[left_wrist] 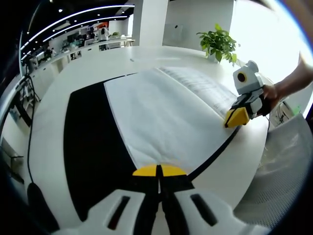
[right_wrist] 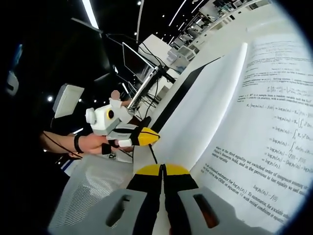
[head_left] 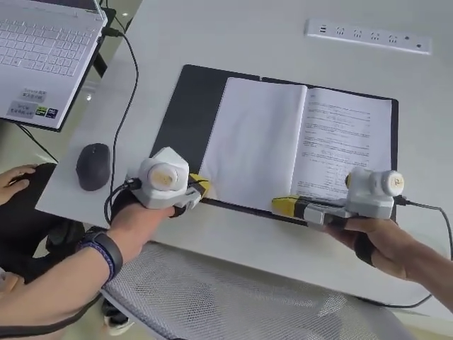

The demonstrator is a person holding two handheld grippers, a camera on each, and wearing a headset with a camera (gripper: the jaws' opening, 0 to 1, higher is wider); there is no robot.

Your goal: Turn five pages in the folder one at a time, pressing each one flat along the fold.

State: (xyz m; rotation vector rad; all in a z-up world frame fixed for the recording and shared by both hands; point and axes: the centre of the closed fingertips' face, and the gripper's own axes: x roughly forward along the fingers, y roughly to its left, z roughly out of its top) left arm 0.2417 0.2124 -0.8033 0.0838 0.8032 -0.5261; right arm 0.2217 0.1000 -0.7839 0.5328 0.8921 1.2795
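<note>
A black folder [head_left: 191,106] lies open on the white table, with a blank white page [head_left: 255,142] on its left side and a printed text page [head_left: 347,142] on its right. My left gripper [head_left: 200,185] rests at the folder's near left edge, jaws shut, yellow tips [left_wrist: 159,170] just short of the blank page [left_wrist: 161,117]. My right gripper [head_left: 284,205] sits at the near edge below the fold, jaws shut, its tips [right_wrist: 162,169] over the printed page's [right_wrist: 274,127] bottom corner. Each gripper shows in the other's view: the right gripper [left_wrist: 238,116], the left gripper [right_wrist: 146,137].
A laptop [head_left: 42,49] stands at the far left, with a black mouse [head_left: 93,166] and a cable [head_left: 127,99] between it and the folder. A white power strip [head_left: 368,35] lies at the back right. A mesh chair [head_left: 233,297] sits under the table's near edge.
</note>
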